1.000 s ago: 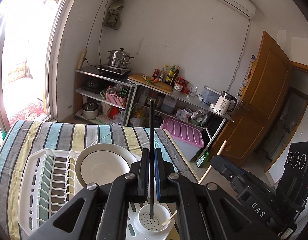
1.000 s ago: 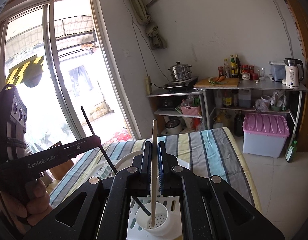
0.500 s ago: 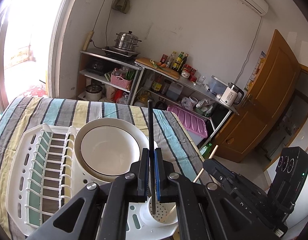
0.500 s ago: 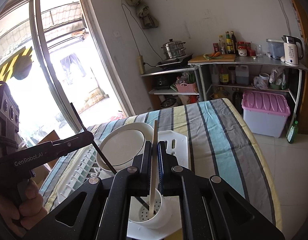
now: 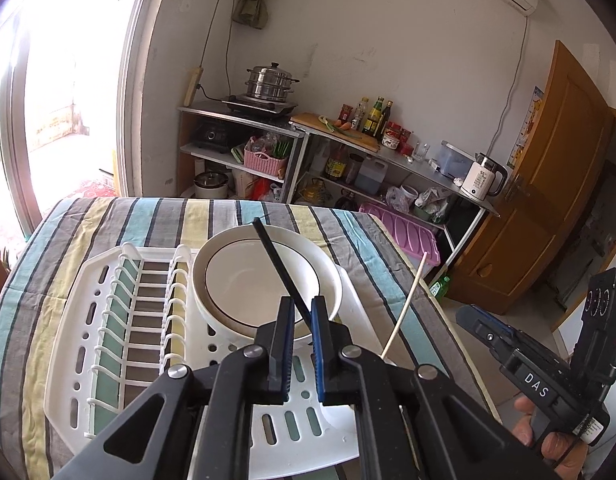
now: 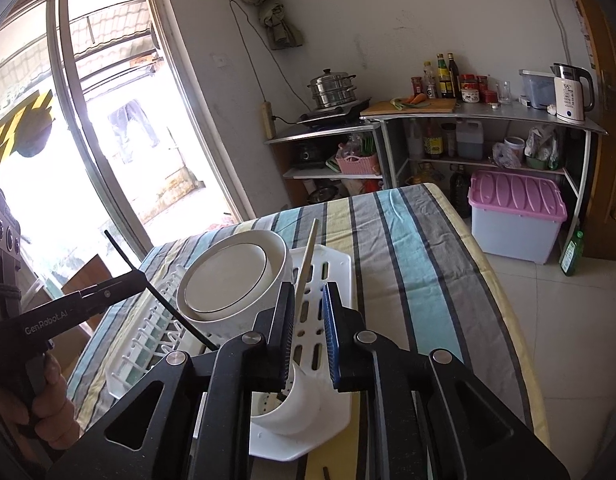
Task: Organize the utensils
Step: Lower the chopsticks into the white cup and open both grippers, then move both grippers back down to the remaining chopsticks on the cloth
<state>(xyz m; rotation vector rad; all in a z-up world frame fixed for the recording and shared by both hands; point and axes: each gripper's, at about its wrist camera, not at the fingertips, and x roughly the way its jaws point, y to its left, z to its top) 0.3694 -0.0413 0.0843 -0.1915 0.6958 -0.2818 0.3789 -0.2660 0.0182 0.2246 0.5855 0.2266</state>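
Lettering "DAS" on right gripper point(image 5: 474, 322), "GenRobot.AI" on left gripper point(image 6: 138, 278), both jaws opening, chopsticks loose between.

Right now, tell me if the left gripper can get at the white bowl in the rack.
Probably yes. The left gripper hangs just short of the white bowl in the dish rack, with only the black chopstick leaning between its opening jaws; that stick would have to be clear first.

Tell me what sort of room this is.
Most likely a home kitchen: a steamer pot on a hotplate, sauce bottles beside a cutting board, and a dish rack on the striped table.
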